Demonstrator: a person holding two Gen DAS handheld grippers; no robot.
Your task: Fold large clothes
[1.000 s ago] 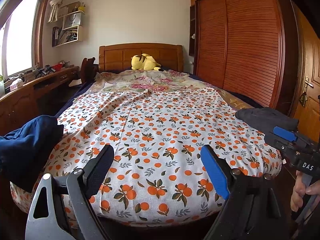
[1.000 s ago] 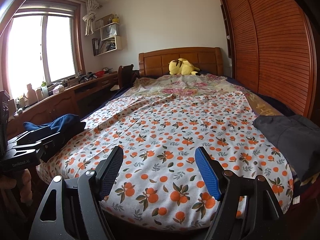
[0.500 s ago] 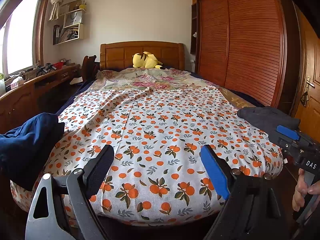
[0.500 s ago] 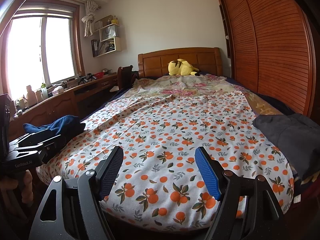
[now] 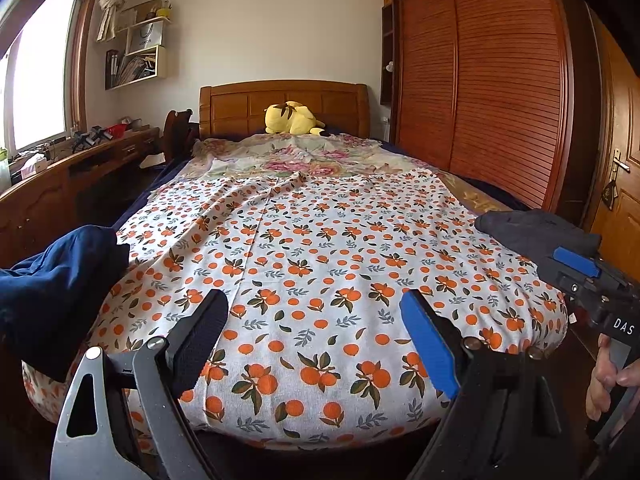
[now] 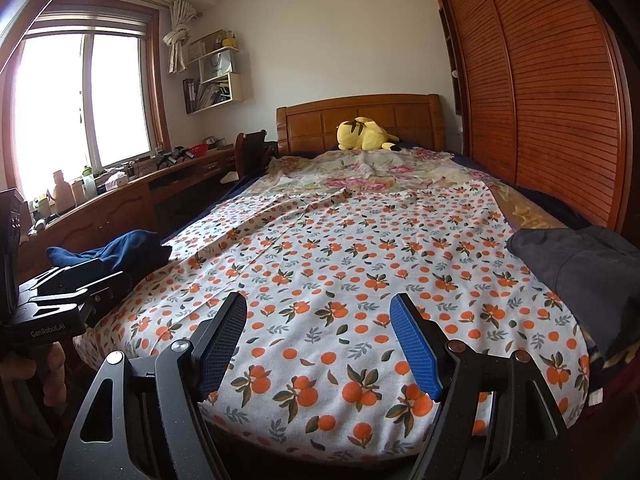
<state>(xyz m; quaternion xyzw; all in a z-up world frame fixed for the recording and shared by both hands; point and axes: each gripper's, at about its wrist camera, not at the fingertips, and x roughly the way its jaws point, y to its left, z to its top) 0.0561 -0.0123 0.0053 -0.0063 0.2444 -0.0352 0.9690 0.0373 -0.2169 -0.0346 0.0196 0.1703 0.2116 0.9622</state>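
Sunlight came through the big window (image 6: pixel 80 108) on the left of the bedroom, above a long brown wooden desk (image 6: pixel 120 200). At the near left edge of the bed lay a crumpled dark blue piece of clothing (image 5: pixel 60 280). Across the middle of the bed stretched a white cloth with orange fruit on it (image 5: pixel 320 260). It lay spread out, with one long wrinkle running toward the far end. Far away, a yellow soft toy (image 5: pixel 292 118) sat by the brown wooden headboard (image 5: pixel 240 104). The left gripper (image 5: pixel 316 332) hung at the near end of the bed, fingers spread wide, nothing between them. The right gripper (image 6: pixel 320 344) was beside it, fingers spread wide too, holding nothing. On the near right edge lay a dark grey piece of clothing (image 6: pixel 576 264). Along the right wall stood a tall brown slatted wardrobe (image 5: pixel 500 80).
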